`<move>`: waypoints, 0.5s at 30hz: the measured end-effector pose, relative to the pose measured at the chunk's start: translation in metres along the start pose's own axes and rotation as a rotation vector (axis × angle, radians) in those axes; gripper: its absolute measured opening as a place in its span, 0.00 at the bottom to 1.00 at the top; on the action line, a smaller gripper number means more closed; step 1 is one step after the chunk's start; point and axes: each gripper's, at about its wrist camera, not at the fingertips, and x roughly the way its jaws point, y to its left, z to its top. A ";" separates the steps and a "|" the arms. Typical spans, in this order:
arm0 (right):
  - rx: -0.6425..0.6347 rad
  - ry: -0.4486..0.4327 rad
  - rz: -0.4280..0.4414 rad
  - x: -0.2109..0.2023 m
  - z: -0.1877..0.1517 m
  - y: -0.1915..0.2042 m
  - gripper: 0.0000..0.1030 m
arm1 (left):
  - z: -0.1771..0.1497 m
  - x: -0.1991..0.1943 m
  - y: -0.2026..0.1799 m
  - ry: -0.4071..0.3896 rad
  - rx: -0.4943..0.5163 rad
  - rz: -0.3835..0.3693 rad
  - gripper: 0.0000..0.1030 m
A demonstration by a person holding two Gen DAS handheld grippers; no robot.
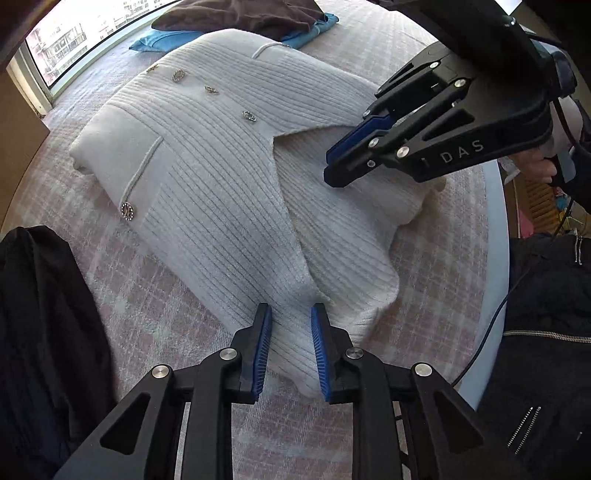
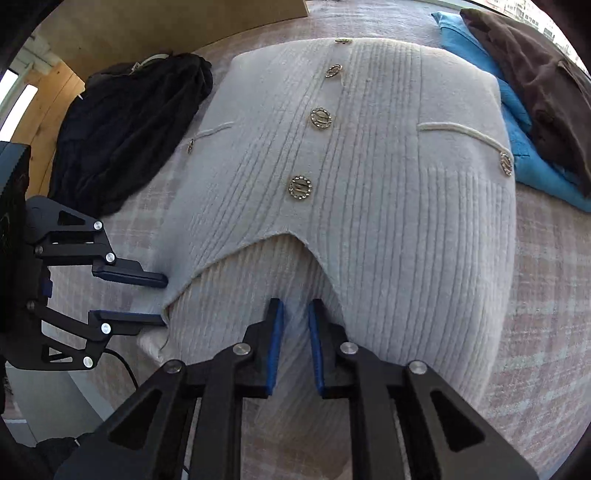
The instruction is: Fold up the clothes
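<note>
A cream ribbed cardigan (image 1: pixel 207 166) (image 2: pixel 388 184) with jewelled buttons lies face up on a pink plaid bed cover (image 1: pixel 166 314), its bottom part folded up over the front. My left gripper (image 1: pixel 291 314) points steeply down at the near corner of the fold, and thick knit fills the narrow gap between its blue pads. In the right wrist view the left gripper (image 2: pixel 164 299) is at the cardigan's left edge. My right gripper (image 2: pixel 295 308) pinches a ridge of the folded layer near its middle, and the left wrist view shows the right gripper (image 1: pixel 332 166) nearly closed on the knit.
A crumpled black garment (image 1: pixel 44 314) (image 2: pixel 125 140) lies left of the cardigan. A blue garment (image 1: pixel 155 40) (image 2: pixel 480 55) under a brown one (image 1: pixel 240 18) (image 2: pixel 535 74) lies beyond it by the window (image 1: pixel 74 33). The bed's edge (image 1: pixel 495 258) and a person's black jacket (image 1: pixel 546 314) are on the right.
</note>
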 end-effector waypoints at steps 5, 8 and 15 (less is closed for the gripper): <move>0.047 -0.112 -0.008 -0.050 -0.014 -0.019 0.37 | 0.015 -0.041 -0.015 -0.135 0.033 -0.038 0.30; 0.135 -0.146 0.018 -0.052 -0.023 -0.040 0.51 | 0.027 -0.030 -0.008 -0.156 0.032 -0.014 0.31; 0.085 -0.138 0.104 -0.060 -0.017 -0.038 0.51 | 0.032 -0.026 0.024 -0.101 -0.024 -0.041 0.31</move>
